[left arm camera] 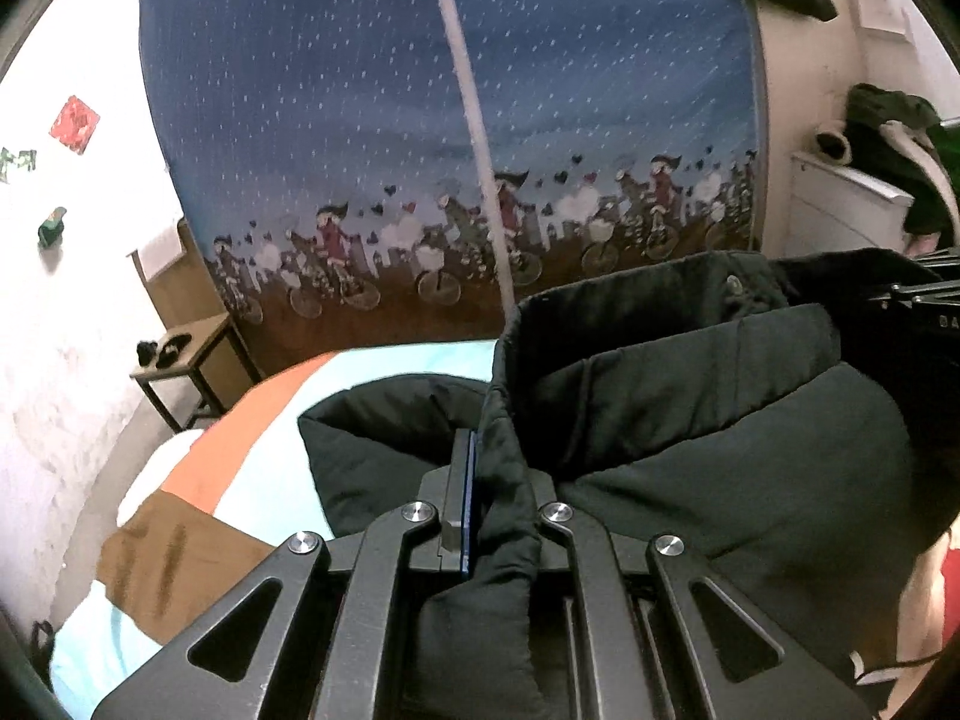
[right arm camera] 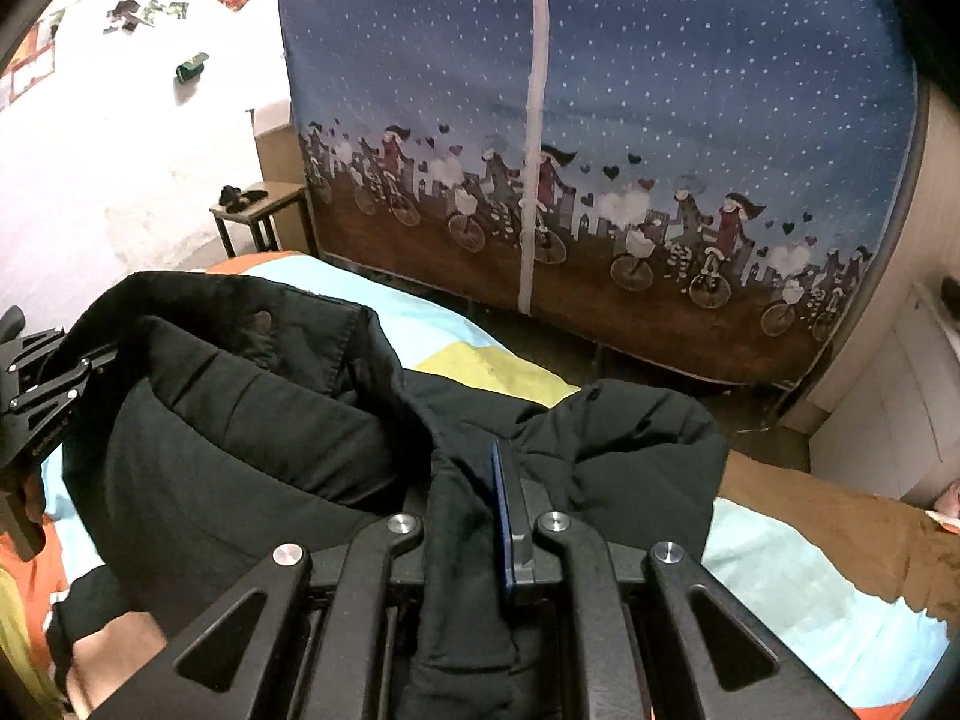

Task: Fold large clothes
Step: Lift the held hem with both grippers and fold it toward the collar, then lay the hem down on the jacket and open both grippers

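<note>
A large black padded jacket [left arm camera: 690,420] hangs bunched between both grippers above the bed; it also shows in the right wrist view [right arm camera: 252,432]. My left gripper [left arm camera: 489,468] is shut on a fold of the jacket near its collar. My right gripper [right arm camera: 480,480] is shut on another fold of the jacket at its right side. The left gripper shows at the left edge of the right wrist view [right arm camera: 36,384], and the right gripper at the right edge of the left wrist view [left arm camera: 924,294]. The collar stands up between them.
The bed [left arm camera: 264,480] has a sheet in orange, light blue, brown and yellow blocks [right arm camera: 810,588]. A blue fabric wardrobe [left arm camera: 450,150] with a cyclist print stands behind it. A small wooden side table [left arm camera: 186,354] is at the left, white cabinets [right arm camera: 888,420] at the right.
</note>
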Motion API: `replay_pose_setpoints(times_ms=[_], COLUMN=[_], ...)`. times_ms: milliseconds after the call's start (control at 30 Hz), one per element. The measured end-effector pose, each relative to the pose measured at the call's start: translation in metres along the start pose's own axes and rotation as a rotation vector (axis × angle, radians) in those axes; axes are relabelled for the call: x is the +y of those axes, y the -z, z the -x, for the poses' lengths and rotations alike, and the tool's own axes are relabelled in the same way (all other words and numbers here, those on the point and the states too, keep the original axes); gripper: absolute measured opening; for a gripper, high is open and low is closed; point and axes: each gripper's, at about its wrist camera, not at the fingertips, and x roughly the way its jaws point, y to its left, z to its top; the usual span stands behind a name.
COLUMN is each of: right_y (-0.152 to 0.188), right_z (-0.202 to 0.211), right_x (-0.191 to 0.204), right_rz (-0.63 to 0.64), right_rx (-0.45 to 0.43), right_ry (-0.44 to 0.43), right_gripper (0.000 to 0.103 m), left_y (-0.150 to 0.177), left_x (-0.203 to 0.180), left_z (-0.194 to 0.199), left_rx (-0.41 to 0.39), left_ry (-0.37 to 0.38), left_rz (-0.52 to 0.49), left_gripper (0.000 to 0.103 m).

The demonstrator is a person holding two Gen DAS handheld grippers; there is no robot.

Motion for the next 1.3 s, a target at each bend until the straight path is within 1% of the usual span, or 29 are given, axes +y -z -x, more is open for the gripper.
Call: replay_pose_setpoints(times_ms=[133,200,267,300,333,367,400,433,467,533,600,667,700,733,767,800,833,867,900,933,1033,1100,1167,1300], right_y=[0.001,0.000,-0.001,-0.002,-0.002,-0.003,-0.002,0.001,0.002,0.003,0.011,0.019,0.026,0.029,0.034,0.037,0.040,0.042,0.045,0.047,0.062,0.079,0.095,0.127], right_z=[-0.018,-0.021,-0.017,-0.012,-0.005,-0.001,0.007,0.018,0.025,0.034,0.046,0.052,0.058,0.058,0.062,0.062,0.063,0.062,0.063,0.063,0.062,0.056,0.048,0.035], right_x=[-0.009,-0.017,-0.030,-0.036,-0.045,-0.051,-0.058,-0.066,-0.069,-0.072,-0.070,-0.064,-0.057,-0.054,-0.045,-0.040,-0.032,-0.028,-0.018,-0.013,0.008,0.020,0.029,0.036], right_rz=[-0.028,-0.052,-0.106,-0.136,-0.184,-0.212,-0.246,-0.273,-0.279,-0.272,-0.244,-0.221,-0.198,-0.183,-0.154,-0.137,-0.112,-0.095,-0.062,-0.047,0.002,0.032,0.058,0.068], right_rx=[0.016,0.013,-0.024,-0.047,-0.084,-0.107,-0.144,-0.192,-0.214,-0.231,-0.259,-0.274,-0.282,-0.287,-0.296,-0.298,-0.295,-0.294,-0.293,-0.291,-0.273,-0.236,-0.192,-0.134], right_ry=[-0.010,-0.022,-0.042,-0.055,-0.070,-0.075,-0.078,-0.078,-0.078,-0.067,-0.036,0.002,0.033,0.046,0.062,0.064,0.062,0.059,0.053,0.048,0.021,0.003,-0.005,-0.006], right_gripper=[0.013,0.019,0.030,0.034,0.047,0.067,0.076,0.082,0.082,0.082,0.084,0.095,0.098,0.101,0.101,0.101,0.101,0.101,0.101,0.102,0.102,0.102,0.102,0.102], left_y=[0.005,0.007,0.010,0.011,0.011,0.009,0.008,0.006,0.004,0.001,-0.002,-0.004,-0.005,-0.006,-0.007,-0.009,-0.010,-0.011,-0.013,-0.014,-0.012,-0.002,0.012,0.050], left_x=[-0.001,0.000,0.001,0.003,0.005,0.006,0.010,0.014,0.017,0.026,0.031,0.034,0.034,0.036,0.038,0.040,0.043,0.047,0.051,0.053,0.054,0.049,0.036,0.000], left_z=[-0.023,-0.031,-0.038,-0.041,-0.043,-0.044,-0.045,-0.044,-0.043,-0.038,-0.030,-0.018,-0.011,-0.004,0.004,0.010,0.019,0.027,0.036,0.041,0.056,0.065,0.072,0.082], left_rx=[0.021,0.028,0.041,0.046,0.049,0.052,0.057,0.059,0.063,0.059,0.042,0.014,-0.004,-0.027,-0.049,-0.061,-0.096,-0.126,-0.157,-0.166,-0.162,-0.148,-0.128,-0.107], left_ry=[-0.003,-0.001,0.001,0.006,0.013,0.020,0.036,0.056,0.076,0.113,0.135,0.140,0.139,0.134,0.119,0.108,0.087,0.078,0.080,0.084,0.083,0.110,0.126,0.154], left_rz=[-0.006,-0.003,0.006,0.015,0.025,0.035,0.055,0.076,0.098,0.135,0.152,0.155,0.157,0.162,0.176,0.191,0.214,0.235,0.257,0.269,0.283,0.269,0.236,0.117], left_gripper=[0.005,0.005,0.006,0.006,0.006,0.007,0.007,0.007,0.008,0.009,0.011,0.016,0.019,0.027,0.046,0.058,0.072,0.075,0.076,0.076,0.077,0.077,0.077,0.078])
